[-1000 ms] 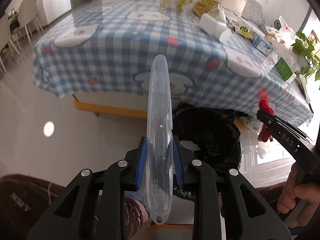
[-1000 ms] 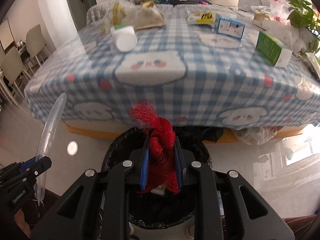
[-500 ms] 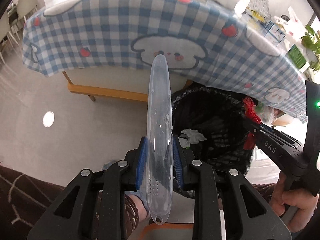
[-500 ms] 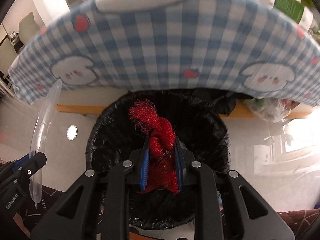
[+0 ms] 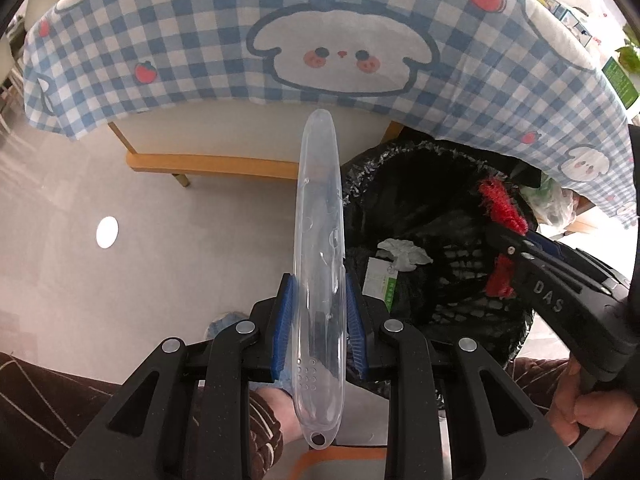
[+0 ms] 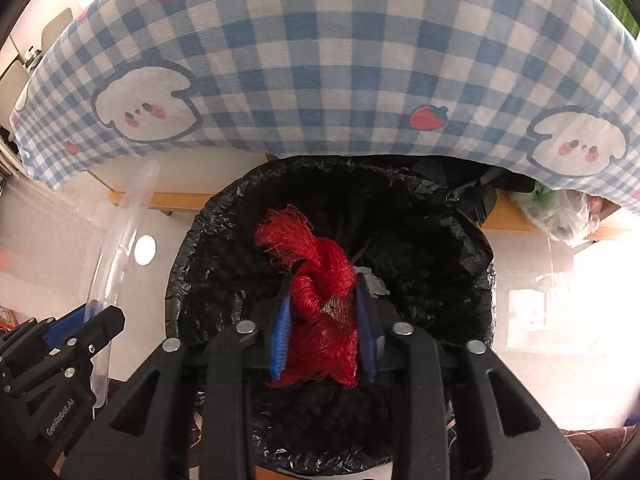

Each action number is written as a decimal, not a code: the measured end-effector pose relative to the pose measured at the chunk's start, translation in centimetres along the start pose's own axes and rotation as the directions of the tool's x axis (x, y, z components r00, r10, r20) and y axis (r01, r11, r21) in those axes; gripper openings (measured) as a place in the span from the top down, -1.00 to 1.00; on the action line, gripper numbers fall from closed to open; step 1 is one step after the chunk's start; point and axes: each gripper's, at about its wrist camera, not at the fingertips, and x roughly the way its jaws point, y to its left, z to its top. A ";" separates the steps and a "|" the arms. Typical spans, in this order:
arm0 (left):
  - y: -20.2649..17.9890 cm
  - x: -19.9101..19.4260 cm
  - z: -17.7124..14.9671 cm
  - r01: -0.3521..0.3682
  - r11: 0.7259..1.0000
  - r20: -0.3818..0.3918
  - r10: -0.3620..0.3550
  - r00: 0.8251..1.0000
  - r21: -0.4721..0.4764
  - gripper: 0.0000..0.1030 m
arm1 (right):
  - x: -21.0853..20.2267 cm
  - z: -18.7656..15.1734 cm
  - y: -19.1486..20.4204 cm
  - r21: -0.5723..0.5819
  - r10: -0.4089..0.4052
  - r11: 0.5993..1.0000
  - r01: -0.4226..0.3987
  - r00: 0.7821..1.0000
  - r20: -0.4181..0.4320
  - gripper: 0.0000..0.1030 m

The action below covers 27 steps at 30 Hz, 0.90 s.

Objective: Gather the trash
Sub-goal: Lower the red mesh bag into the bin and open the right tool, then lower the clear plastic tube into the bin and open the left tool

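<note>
Right gripper (image 6: 324, 320) over black-lined bin (image 6: 460, 216), jaws opening, red net (image 6: 324, 312) still between pads. Left gripper (image 5: 319, 320) clamps clear plastic case (image 5: 319, 240) beside bin.

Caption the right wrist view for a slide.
Right gripper, fingers opening around a red mesh bag, poised over the black-lined bin below a checked tablecloth.
</note>
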 end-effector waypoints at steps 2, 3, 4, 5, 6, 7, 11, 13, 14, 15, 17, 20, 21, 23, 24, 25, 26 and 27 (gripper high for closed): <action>-0.1 -0.2 0.1 0.003 1.000 0.007 -0.003 1.000 0.002 0.52 | -0.1 0.0 0.1 -0.004 -0.003 1.000 0.003 1.000 0.005 0.41; -0.1 -0.3 0.1 0.004 1.000 0.010 -0.004 1.000 0.003 0.52 | -0.1 0.0 0.1 -0.005 -0.001 1.000 0.001 1.000 0.007 0.40; -0.1 -0.5 0.0 0.006 1.000 0.011 -0.006 1.000 0.005 0.52 | -0.1 0.0 0.2 -0.004 -0.001 1.000 0.001 1.000 0.008 0.36; -0.2 -0.5 0.0 0.006 1.000 0.012 -0.006 1.000 0.006 0.52 | -0.1 0.0 0.1 -0.002 -0.001 1.000 0.001 1.000 0.010 0.30; -0.3 -0.4 0.1 0.003 1.000 0.013 -0.004 1.000 0.010 0.52 | -0.2 0.1 0.1 -0.001 -0.001 1.000 0.001 1.000 0.010 0.27; -0.5 -0.4 0.2 0.002 1.000 0.016 -0.002 1.000 0.016 0.52 | -0.5 0.1 -0.1 0.001 -0.001 1.000 0.001 1.000 0.012 0.18; -1.5 -0.2 0.4 0.002 0.999 0.023 -0.003 1.000 0.036 0.52 | -0.6 0.1 -0.5 0.000 -0.008 1.000 0.008 1.000 0.017 -0.11; -1.9 0.0 0.3 0.005 0.999 0.020 -0.006 1.000 0.042 0.52 | -0.8 0.0 -1.0 0.002 -0.013 1.000 0.013 1.000 0.022 -0.24; -2.0 0.2 0.4 0.009 0.999 0.017 -0.010 1.000 0.044 0.52 | -0.9 0.0 -1.2 0.004 -0.015 1.000 0.015 1.000 0.023 -0.31; -2.4 0.3 0.3 0.013 0.999 0.014 -0.014 1.000 0.048 0.52 | -0.9 -0.1 -1.7 0.008 -0.015 1.000 0.015 1.000 0.023 -0.34; -2.9 0.6 0.3 0.019 0.998 0.009 -0.019 1.000 0.053 0.52 | -0.9 -0.2 -2.4 0.018 -0.015 1.000 0.015 1.000 0.027 -0.46; -3.9 0.9 0.2 0.032 0.998 -0.004 -0.031 0.999 0.055 0.52 | -1.2 -0.5 -4.3 0.048 -0.026 0.999 0.024 0.999 0.037 -0.61; -4.3 1.0 0.2 0.037 0.998 -0.007 -0.037 0.999 0.055 0.52 | -1.3 -0.5 -4.8 0.056 -0.029 0.998 0.027 0.999 0.038 -0.63; -5.0 1.2 0.1 0.042 0.997 -0.009 -0.041 0.999 0.061 0.52 | -1.3 -0.8 -6.3 0.078 -0.042 0.996 0.039 0.998 0.036 -0.73; -5.7 1.4 0.1 0.043 0.997 -0.008 -0.042 0.999 0.068 0.52 | -1.5 -0.9 -7.0 0.088 -0.047 0.995 0.044 0.998 0.035 -0.77; -6.1 1.5 0.1 0.047 0.996 -0.008 -0.046 0.999 0.071 0.52 | -1.6 -1.1 -7.8 0.100 -0.054 0.994 0.050 0.998 0.032 -0.82; -6.4 1.6 0.1 0.049 0.996 -0.009 -0.049 0.999 0.073 0.52 | -1.6 -1.2 -8.4 0.109 -0.056 0.993 0.053 0.998 0.030 -0.83; -6.9 1.8 0.2 0.052 0.996 -0.013 -0.051 0.999 0.077 0.52 | -1.5 -1.3 -8.9 0.117 -0.061 0.992 0.057 0.998 0.027 -0.83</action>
